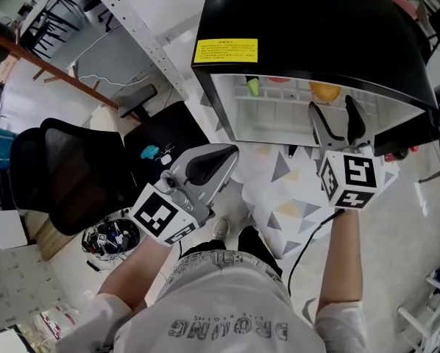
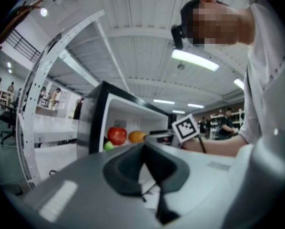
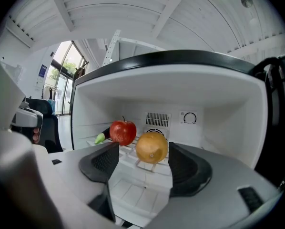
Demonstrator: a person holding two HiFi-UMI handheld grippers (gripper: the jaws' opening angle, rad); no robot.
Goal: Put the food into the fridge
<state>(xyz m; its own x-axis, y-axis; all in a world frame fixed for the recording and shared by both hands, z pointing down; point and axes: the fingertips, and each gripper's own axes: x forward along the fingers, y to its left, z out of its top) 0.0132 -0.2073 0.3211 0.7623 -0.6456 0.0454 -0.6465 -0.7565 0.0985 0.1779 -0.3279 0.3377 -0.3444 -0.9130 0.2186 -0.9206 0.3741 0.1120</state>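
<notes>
A black mini fridge [image 1: 316, 28] stands open with a white inside. On its wire shelf lie a red apple [image 3: 123, 132], an orange [image 3: 151, 147] and a dark vegetable with a green end [image 3: 100, 138]. My right gripper [image 3: 142, 163] is open just in front of the shelf; the orange sits beyond the gap between its fingers, apart from them. In the head view that right gripper [image 1: 332, 109] points into the fridge mouth. My left gripper [image 1: 227, 154] hangs back at the fridge's lower left corner, shut and holding nothing. From the left gripper view the apple [image 2: 117, 135] and orange [image 2: 137, 137] show inside.
A black office chair [image 1: 65, 175] stands at the left, with a small bin of oddments [image 1: 110, 241] by it. A perforated metal rack post [image 1: 132, 20] runs behind. The fridge rests on a patterned mat [image 1: 293, 190]. The open fridge door [image 1: 419, 127] is at the right.
</notes>
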